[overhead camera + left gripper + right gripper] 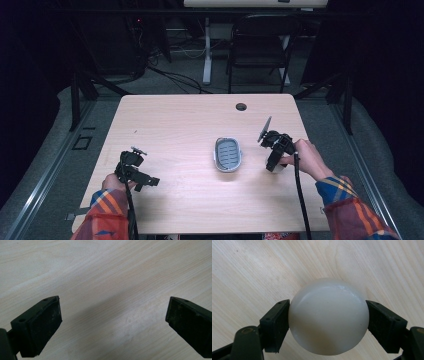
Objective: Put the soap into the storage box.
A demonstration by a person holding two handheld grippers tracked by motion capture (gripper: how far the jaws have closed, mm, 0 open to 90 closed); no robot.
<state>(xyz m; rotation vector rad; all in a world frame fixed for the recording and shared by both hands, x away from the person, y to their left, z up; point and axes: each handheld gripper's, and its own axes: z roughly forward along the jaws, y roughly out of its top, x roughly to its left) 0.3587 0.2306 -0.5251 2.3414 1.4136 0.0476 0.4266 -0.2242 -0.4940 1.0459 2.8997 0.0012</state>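
Over by the right edge of the table (165, 115), the right gripper (276, 162) points down at the wood, its two black jaws pressed against opposite sides of a smooth white ball (328, 316). The right gripper view shows the ball wedged squarely between the pads, with pale wood grain behind it; whether it touches the tabletop I cannot tell. The person's right hand (305, 157) wraps the handle, a plaid sleeve (350, 205) behind it and a black cable trailing back toward the near edge.

Near the middle of the table, a little toward the right, sits a small grey basket (228, 154) with a slotted bottom, lying just beside the right gripper but apart from it.

Toward the near left corner, the left gripper (145, 180) is held low over the table. In the left gripper view its jaws stand spread wide with bare wood between them. A round hole (241, 106) sits near the far edge.
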